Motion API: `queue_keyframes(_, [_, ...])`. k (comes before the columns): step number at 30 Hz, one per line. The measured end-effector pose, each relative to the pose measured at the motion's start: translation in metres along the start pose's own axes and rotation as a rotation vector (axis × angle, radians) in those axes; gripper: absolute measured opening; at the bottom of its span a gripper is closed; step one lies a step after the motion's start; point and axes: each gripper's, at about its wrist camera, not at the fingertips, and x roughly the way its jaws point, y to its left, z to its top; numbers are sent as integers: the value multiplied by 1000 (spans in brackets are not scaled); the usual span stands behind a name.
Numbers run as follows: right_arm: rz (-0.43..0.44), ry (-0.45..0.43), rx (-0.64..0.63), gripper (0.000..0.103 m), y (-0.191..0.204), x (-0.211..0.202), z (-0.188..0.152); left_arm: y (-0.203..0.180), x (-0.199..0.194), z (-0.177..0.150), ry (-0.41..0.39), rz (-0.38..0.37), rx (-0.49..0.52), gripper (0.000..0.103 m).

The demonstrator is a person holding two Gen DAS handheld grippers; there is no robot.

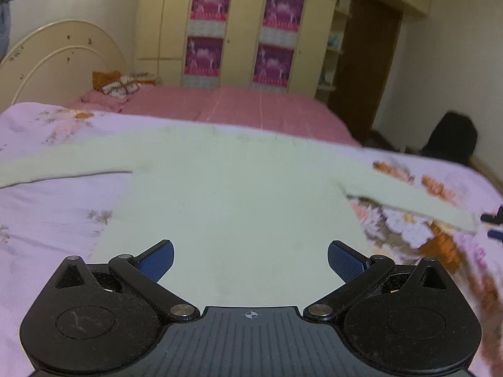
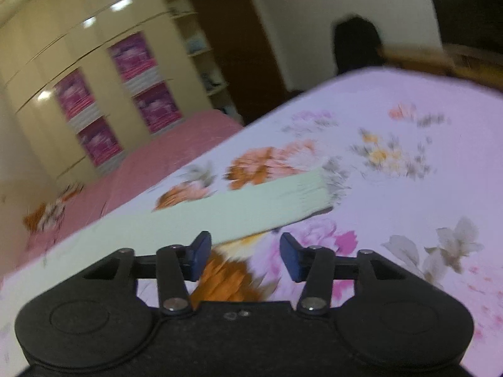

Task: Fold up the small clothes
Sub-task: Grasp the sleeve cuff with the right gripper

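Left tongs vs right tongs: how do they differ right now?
The left tongs stand wide apart above the pale green garment's body; the right tongs stand narrower, near its sleeve. The left view is level; the right view is tilted and blurrier. Both have blue pads and grip nothing.

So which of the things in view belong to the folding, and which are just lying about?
For the job:
- pale green top, spread flat
- its sleeve
- left claw, open
- right claw, open, nothing held

Lying about:
- floral sheet
- pink bedspread
- cushions
- wardrobe
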Motion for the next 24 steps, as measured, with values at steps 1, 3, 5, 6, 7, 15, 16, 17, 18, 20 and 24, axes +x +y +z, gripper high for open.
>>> queue_keyframes(1, [-5, 10, 26, 45, -8, 12, 3, -1, 5, 1, 6, 11, 6, 103])
queue_keyframes(3, [-20, 35, 101, 43, -28, 38, 8, 0, 13, 0, 17, 27, 10, 103])
queue_keyframes(5, [-29, 63, 194, 41, -48, 60, 9, 1, 21, 0, 31, 50, 7, 103])
queue_keyframes(6, [-30, 70, 226, 40, -55, 67, 9, 1, 25, 0, 37, 59, 3, 103])
queue_keyframes(7, [-33, 74, 252, 40, -61, 74, 8, 3, 28, -1, 40, 65, 0, 103])
queue_keyframes(15, [11, 49, 273, 28, -70, 98, 3, 10, 58, 2, 60, 123, -35, 103])
queue_keyframes(16, [5, 48, 261, 25, -69, 102, 5, 11, 60, 3, 64, 125, -41, 103])
queue_keyframes(17, [-3, 46, 248, 17, -68, 104, 5, 12, 62, 4, 64, 125, -42, 103])
queue_keyframes(18, [-6, 45, 245, 6, -70, 107, 10, 12, 64, 5, 64, 128, -39, 103])
queue_keyframes(20, [-4, 34, 242, 5, -72, 107, 12, 13, 66, 7, 62, 132, -24, 103])
queue_keyframes(24, [-31, 51, 143, 5, -58, 112, 16, 22, 74, 15, 56, 146, -4, 103])
